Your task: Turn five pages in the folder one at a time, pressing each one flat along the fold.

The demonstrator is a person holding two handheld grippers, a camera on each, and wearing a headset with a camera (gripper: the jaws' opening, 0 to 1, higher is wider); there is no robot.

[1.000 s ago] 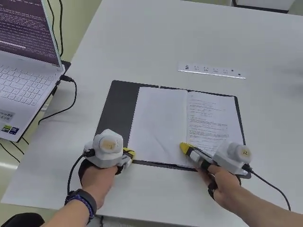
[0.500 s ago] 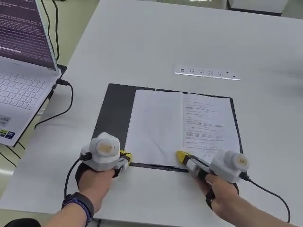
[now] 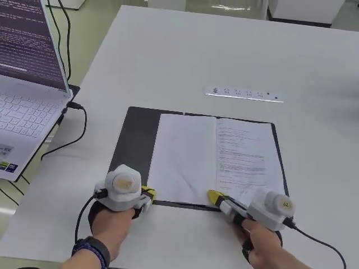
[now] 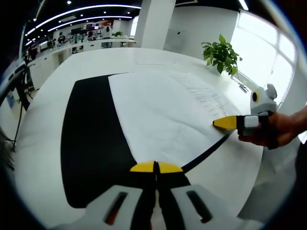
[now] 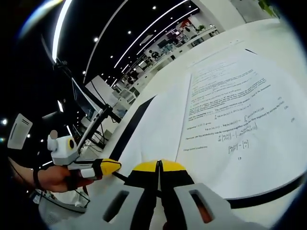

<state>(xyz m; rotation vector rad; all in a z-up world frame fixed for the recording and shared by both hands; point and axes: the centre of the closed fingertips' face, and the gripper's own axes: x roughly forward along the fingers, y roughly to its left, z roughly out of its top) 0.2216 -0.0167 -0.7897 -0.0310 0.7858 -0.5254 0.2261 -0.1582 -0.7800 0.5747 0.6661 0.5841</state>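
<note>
Two claws at the near edge of the open folder (image 3: 134,140), both with jaws pressed tip to tip on nothing: left claw (image 3: 150,193) at the cover's lower edge beside the blank left page (image 3: 185,157), right claw (image 3: 214,195) at the foot of the fold by the printed right page (image 3: 247,154). Lies spread flat on the bench (image 3: 168,50), laptop (image 3: 28,84) off to the left. Likely thin, limp, light sheets, quick to crease or lift two at once; best taken at the printed right page's free lower corner. Gives, from the head view, a power strip (image 3: 244,93) beyond the folder; from the left gripper view, a potted plant (image 4: 220,52) beyond the right claw; from the right gripper view, the print line by line.
</note>
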